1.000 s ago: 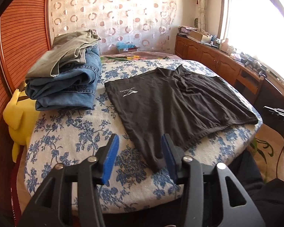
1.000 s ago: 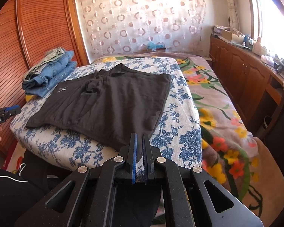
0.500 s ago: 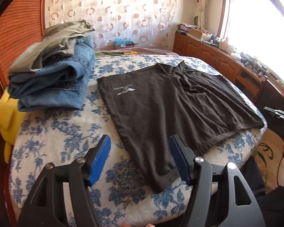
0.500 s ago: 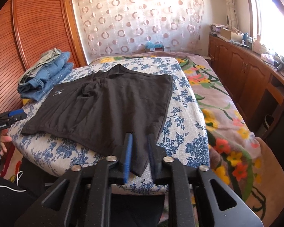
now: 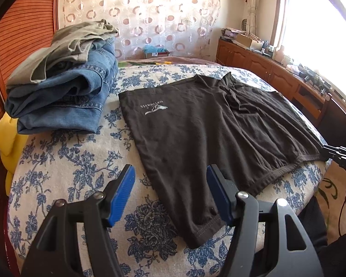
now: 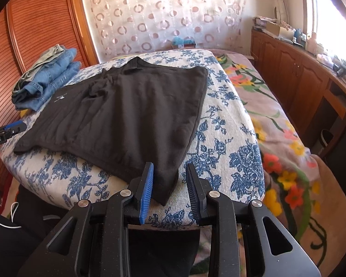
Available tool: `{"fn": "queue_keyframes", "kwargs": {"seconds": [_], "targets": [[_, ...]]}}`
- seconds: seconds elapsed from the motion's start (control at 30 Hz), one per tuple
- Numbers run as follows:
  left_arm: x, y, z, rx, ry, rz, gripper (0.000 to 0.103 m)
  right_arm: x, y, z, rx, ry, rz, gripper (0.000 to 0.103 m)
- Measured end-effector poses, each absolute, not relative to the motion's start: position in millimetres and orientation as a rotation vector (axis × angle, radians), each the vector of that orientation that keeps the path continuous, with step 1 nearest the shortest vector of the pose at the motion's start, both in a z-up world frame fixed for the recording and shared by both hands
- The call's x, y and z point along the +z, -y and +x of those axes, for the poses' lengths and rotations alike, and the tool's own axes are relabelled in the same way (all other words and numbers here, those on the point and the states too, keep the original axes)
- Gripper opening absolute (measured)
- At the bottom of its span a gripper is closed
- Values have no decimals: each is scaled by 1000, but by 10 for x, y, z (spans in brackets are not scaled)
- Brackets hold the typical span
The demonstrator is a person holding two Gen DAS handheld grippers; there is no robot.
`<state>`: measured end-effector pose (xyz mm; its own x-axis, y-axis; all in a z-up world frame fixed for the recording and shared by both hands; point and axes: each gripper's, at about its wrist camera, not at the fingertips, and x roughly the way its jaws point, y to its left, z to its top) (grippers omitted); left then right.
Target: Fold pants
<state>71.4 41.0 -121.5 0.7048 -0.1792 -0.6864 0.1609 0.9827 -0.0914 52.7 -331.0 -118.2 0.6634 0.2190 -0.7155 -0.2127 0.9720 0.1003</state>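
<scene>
Pants (image 5: 196,138), dark brown, lie spread flat across the floral-sheeted bed (image 5: 69,161), hems reaching its near edge. Left gripper (image 5: 170,191) gapes wide over one near hem corner, holding nothing. Right gripper (image 6: 169,184) stands partly open around the other near corner, not clamped. Folded jeans stack (image 5: 62,99) sits at the bed's far left corner.

The pants (image 5: 196,133) are dark brown with a small white logo (image 5: 154,109). The bed cover (image 5: 76,161) is cream with blue flowers. Folded blue jeans (image 5: 64,101) carry an olive garment (image 5: 73,46). Both gripper pads (image 6: 147,191) are blue on black frames. The curtain (image 5: 150,16) shows brown rings on white.
</scene>
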Motion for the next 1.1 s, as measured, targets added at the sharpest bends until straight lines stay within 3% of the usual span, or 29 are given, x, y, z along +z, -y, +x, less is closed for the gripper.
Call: {"fn": "queue_keyframes", "kwargs": {"seconds": [0.13,0.3,0.37,0.7,1.1], "targets": [[-1238,-375,701,-199,-773,-18,64,-1204,3270,519,244,-817,-2,27],[-1209,-358,683,-200,-769,-13,64,-1184,3192,535,284,-823,-8,7],[-1179,-362,681,-202,-764,-10,64,-1152,3167,552,294,-809,-9,5],[-1023,-442,692,-186,-725,-17,64,-733,2746,834,431,-699,17,4],[-872,-752,707,-123,-679,-39,64,-580,1557,1056,685,-665,-49,4]]}}
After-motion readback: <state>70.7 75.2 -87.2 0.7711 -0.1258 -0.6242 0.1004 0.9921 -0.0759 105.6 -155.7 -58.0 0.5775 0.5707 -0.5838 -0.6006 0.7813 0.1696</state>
